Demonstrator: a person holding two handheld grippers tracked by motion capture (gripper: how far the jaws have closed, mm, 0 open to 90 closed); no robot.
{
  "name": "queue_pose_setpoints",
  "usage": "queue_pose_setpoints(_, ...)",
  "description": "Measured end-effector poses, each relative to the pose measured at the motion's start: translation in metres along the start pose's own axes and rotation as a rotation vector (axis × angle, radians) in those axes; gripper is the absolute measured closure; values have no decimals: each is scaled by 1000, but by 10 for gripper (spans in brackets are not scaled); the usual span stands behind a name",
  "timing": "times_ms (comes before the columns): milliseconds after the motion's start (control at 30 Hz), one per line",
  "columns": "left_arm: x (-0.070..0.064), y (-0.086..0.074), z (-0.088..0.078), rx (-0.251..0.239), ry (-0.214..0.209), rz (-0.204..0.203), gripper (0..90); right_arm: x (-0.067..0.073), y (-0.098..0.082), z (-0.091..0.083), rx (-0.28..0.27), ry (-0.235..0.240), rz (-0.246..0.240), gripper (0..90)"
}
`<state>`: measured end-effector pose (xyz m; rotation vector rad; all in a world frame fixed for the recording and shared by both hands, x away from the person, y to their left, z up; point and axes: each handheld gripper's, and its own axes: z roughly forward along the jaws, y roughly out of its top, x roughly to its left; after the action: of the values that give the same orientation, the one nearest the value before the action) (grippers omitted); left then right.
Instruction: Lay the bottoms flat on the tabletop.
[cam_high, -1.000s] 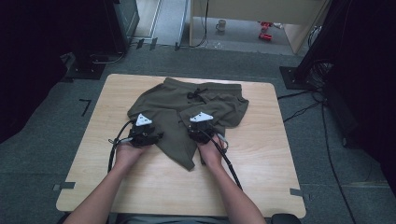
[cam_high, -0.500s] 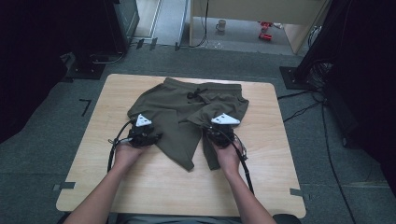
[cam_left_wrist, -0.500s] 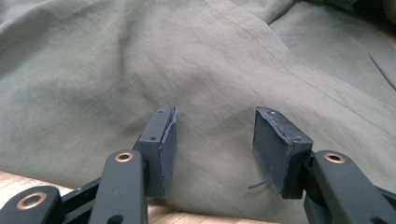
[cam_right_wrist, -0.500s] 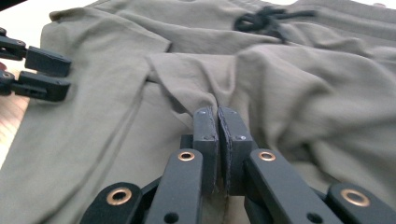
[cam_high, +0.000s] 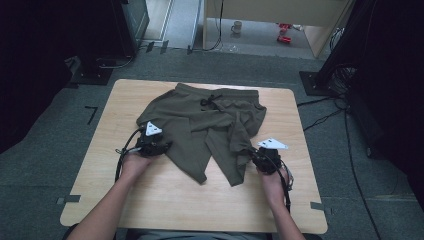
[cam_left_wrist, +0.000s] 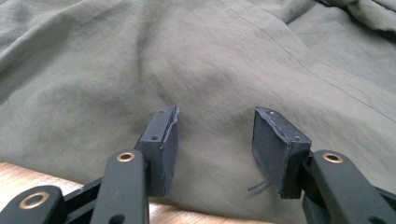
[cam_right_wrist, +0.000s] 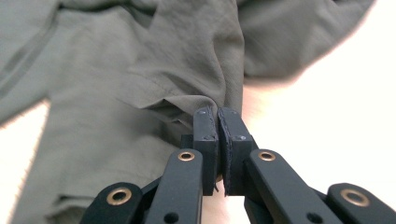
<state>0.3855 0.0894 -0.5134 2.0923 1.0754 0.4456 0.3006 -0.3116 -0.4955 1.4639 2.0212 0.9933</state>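
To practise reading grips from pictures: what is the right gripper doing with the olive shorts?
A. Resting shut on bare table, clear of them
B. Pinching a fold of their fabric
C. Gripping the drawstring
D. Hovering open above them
B: in the right gripper view, the right gripper has its jaws pressed together on a bunched fold of the shorts.

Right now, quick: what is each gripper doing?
Left gripper: open, jaws apart over the olive shorts, gripping nothing.
Right gripper: shut on a pinched fold of the shorts' leg.
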Motion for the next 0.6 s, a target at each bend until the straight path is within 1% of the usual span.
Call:
queue_pose_setpoints(33, 0, 0, 0, 0, 0, 0, 527, 0, 0, 0, 0, 0, 0, 864)
queue_pose_setpoints(67, 0, 0, 0, 2, 5, 0, 527, -3, -4, -3, 6, -7, 4, 864)
queue_pose_setpoints(100, 0, 0, 0, 3, 5, -1, 531, -9, -11, -8, 22, -18, 13, 864)
queue_pose_setpoints(133, 0, 1, 0, 5, 4, -4, 531, -9, -11, -8, 22, -18, 13, 864)
queue_pose_setpoints(233, 2, 1, 0, 6, -7, -20, 531, -14, -23, -17, 46, -36, 21, 863)
queue_pose_setpoints(267, 3, 1, 0, 3, -12, -23, 531, -16, -31, -21, 55, -39, 29, 863)
queue_pose_setpoints(300, 3, 0, 0, -1, -15, -26, 531, -16, -31, -21, 55, -39, 29, 863)
queue_pose_setpoints(333, 4, -1, -1, -7, -19, -27, 529, -18, -39, -26, 70, -44, 35, 862)
queue_pose_setpoints(367, 4, -1, -1, -7, -19, -27, 529, -18, -39, -26, 70, -44, 35, 862)
queue_pose_setpoints(400, 4, -1, -1, -10, -19, -28, 528, -19, -45, -30, 72, -44, 43, 861)
queue_pose_setpoints(467, 4, -2, -1, -9, -19, -25, 528, -19, -48, -32, 71, -44, 43, 861)
queue_pose_setpoints(533, 5, -2, -2, -7, -18, -25, 527, -19, -54, -35, 59, -48, 24, 861)
queue_pose_setpoints(567, 5, -2, -3, -3, -17, -26, 527, -19, -56, -36, 52, -52, 24, 861)
queue_pose_setpoints(600, 5, -2, -3, 0, -19, -26, 526, -20, -59, -38, 44, -49, 38, 860)
